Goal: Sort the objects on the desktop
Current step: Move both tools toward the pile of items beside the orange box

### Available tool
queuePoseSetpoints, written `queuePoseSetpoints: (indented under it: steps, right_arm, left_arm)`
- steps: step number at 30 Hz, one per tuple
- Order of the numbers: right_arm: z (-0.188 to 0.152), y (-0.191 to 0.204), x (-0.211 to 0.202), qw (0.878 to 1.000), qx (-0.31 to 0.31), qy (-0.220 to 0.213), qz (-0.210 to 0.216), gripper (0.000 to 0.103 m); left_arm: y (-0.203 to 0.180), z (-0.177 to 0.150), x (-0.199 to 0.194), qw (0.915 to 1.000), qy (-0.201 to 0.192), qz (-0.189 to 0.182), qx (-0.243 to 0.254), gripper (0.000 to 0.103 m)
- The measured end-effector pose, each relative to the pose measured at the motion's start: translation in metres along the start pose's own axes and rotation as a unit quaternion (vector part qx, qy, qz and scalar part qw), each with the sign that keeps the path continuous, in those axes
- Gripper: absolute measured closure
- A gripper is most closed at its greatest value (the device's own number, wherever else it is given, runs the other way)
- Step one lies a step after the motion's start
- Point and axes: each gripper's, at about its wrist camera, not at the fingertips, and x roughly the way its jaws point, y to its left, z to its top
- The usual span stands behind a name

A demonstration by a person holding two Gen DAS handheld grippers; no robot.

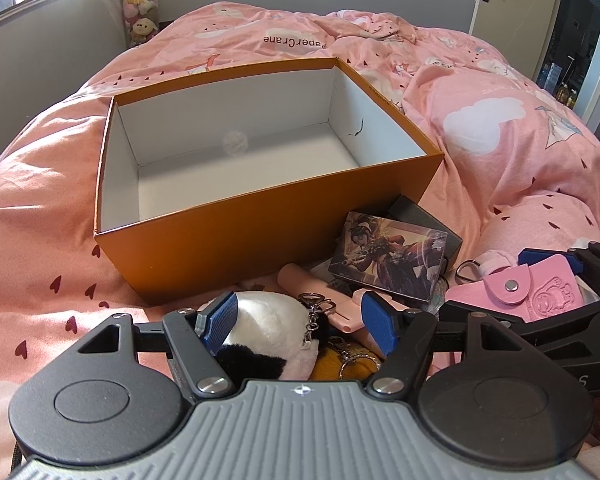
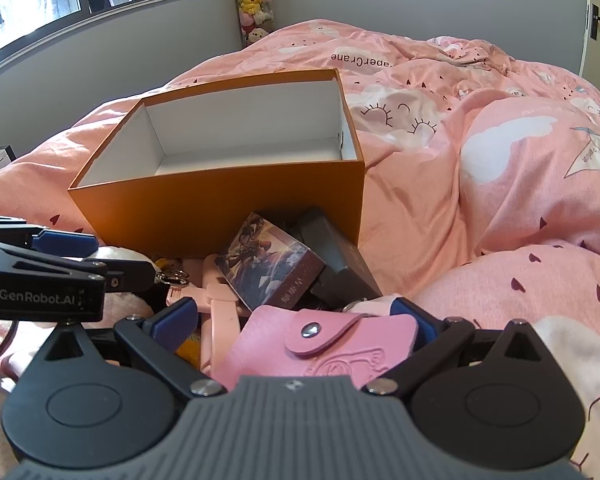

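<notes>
Left tool [image 1: 298, 318] spread wide, straddling the panda plush [image 1: 268, 328] on the bed, poised to pinch; behind, the orange box [image 1: 260, 236] waits empty; right tool [image 2: 296, 320], pads apart, brackets the pink pouch [image 2: 320, 344].
</notes>
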Motion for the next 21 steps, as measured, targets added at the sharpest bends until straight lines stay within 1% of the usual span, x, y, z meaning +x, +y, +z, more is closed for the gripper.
queuePoseSetpoints:
  steps: [3, 4, 5, 6, 8, 10, 13, 14, 16, 19, 21]
  right_arm:
    - [0.001, -0.001, 0.001, 1.000, 0.000, 0.001, 0.002, 0.004]
    - [0.002, -0.002, 0.000, 1.000, -0.002, 0.000, 0.001, 0.008]
    - [0.003, -0.002, 0.000, 1.000, -0.003, 0.000, -0.001, 0.011]
    - [0.005, -0.004, 0.000, 1.000, -0.002, 0.002, -0.003, 0.012]
    - [0.007, -0.007, 0.000, 1.000, 0.003, 0.008, -0.005, 0.014]
    - [0.008, -0.010, 0.001, 1.000, 0.005, 0.013, -0.006, 0.015]
    - [0.012, -0.010, 0.003, 1.000, -0.005, 0.018, -0.008, 0.018]
    - [0.014, -0.010, 0.004, 1.000, -0.008, 0.020, -0.007, 0.022]
    - [0.018, -0.014, 0.005, 1.000, -0.004, 0.024, 0.000, 0.027]
    - [0.025, -0.024, 0.006, 0.999, 0.013, 0.033, 0.008, 0.027]
    - [0.029, -0.033, 0.008, 0.999, 0.018, 0.043, 0.016, 0.030]
  left_arm:
    - [0.001, 0.001, 0.000, 1.0000, -0.001, -0.006, -0.002, 0.025]
    - [0.000, 0.001, 0.000, 1.0000, -0.002, -0.007, -0.001, 0.027]
    - [-0.001, 0.002, 0.000, 1.0000, -0.002, -0.007, -0.001, 0.030]
    - [0.000, 0.003, 0.000, 1.0000, -0.002, -0.009, 0.000, 0.031]
    - [-0.001, 0.005, -0.001, 0.9999, -0.001, -0.012, 0.001, 0.039]
    - [-0.002, 0.006, 0.000, 0.9999, 0.003, -0.012, 0.002, 0.043]
    - [-0.002, 0.009, 0.000, 0.9999, 0.005, -0.016, 0.004, 0.044]
    - [-0.002, 0.011, 0.000, 0.9998, 0.004, -0.020, 0.005, 0.044]
    - [-0.005, 0.016, 0.000, 0.9995, 0.003, -0.030, 0.009, 0.044]
    - [-0.010, 0.024, 0.003, 0.9986, 0.011, -0.048, 0.018, 0.048]
    - [-0.013, 0.030, 0.008, 0.9978, 0.021, -0.058, 0.025, 0.049]
